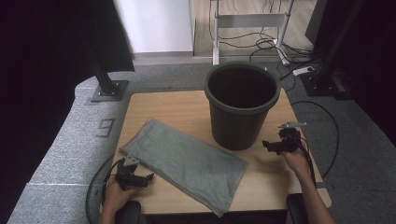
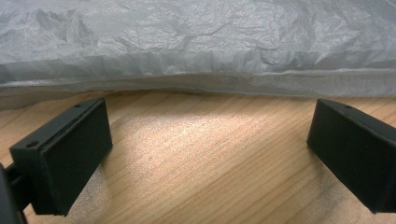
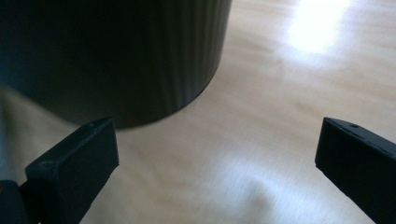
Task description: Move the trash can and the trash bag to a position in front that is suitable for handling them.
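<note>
Hovering low at the table's near-left corner, the left gripper sits released, jaws wide, just short of the grey plastic bag lying flat beside the dark bucket. The right gripper, also spread apart, faces the bucket's base.

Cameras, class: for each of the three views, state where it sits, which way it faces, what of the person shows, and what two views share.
High view: above the table, looking forward and down; forearms, left gripper, right gripper.
Left gripper view: on the left gripper, facing the grey bag; open jaws.
Right gripper view: on the right gripper, facing the bin; open jaws.
Shared: the bin, in high and right gripper views.
</note>
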`<state>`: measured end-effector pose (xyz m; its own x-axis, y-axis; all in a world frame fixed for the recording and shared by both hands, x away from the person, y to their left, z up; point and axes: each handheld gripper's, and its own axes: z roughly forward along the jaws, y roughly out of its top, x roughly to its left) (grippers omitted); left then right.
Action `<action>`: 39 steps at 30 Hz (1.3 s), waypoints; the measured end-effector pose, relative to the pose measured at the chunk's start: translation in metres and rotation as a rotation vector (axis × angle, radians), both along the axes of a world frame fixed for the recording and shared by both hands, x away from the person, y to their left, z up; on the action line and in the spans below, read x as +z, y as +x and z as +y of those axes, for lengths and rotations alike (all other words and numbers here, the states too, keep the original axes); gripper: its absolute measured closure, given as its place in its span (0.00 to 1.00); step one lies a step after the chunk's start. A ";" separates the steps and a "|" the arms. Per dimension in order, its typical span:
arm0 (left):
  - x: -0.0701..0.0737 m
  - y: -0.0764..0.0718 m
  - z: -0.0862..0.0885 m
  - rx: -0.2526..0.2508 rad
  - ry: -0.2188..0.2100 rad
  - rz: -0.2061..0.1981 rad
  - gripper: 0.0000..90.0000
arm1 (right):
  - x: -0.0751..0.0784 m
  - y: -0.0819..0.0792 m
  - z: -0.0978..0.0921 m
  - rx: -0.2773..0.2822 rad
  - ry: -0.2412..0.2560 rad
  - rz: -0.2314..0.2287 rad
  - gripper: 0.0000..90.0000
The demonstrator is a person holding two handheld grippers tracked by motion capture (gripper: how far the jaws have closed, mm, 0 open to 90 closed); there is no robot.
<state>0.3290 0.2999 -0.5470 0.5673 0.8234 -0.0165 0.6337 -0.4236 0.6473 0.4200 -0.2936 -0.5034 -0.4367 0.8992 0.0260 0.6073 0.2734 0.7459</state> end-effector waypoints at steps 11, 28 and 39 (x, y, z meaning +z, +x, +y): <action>0.000 -0.001 0.000 0.002 0.000 0.001 0.00 | 0.007 0.050 0.006 -0.089 -0.076 -0.008 0.00; 0.000 -0.001 0.000 0.002 0.000 0.001 0.00 | 0.005 0.096 0.092 0.016 -0.001 -0.002 0.00; 0.000 -0.001 0.000 0.002 0.000 0.001 0.00 | 0.010 0.129 0.165 0.110 0.031 0.003 0.00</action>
<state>0.3284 0.2996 -0.5470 0.5658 0.8244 -0.0168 0.6349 -0.4225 0.6469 0.5491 -0.1287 -0.4935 -0.5327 0.8446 0.0540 0.5768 0.3156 0.7535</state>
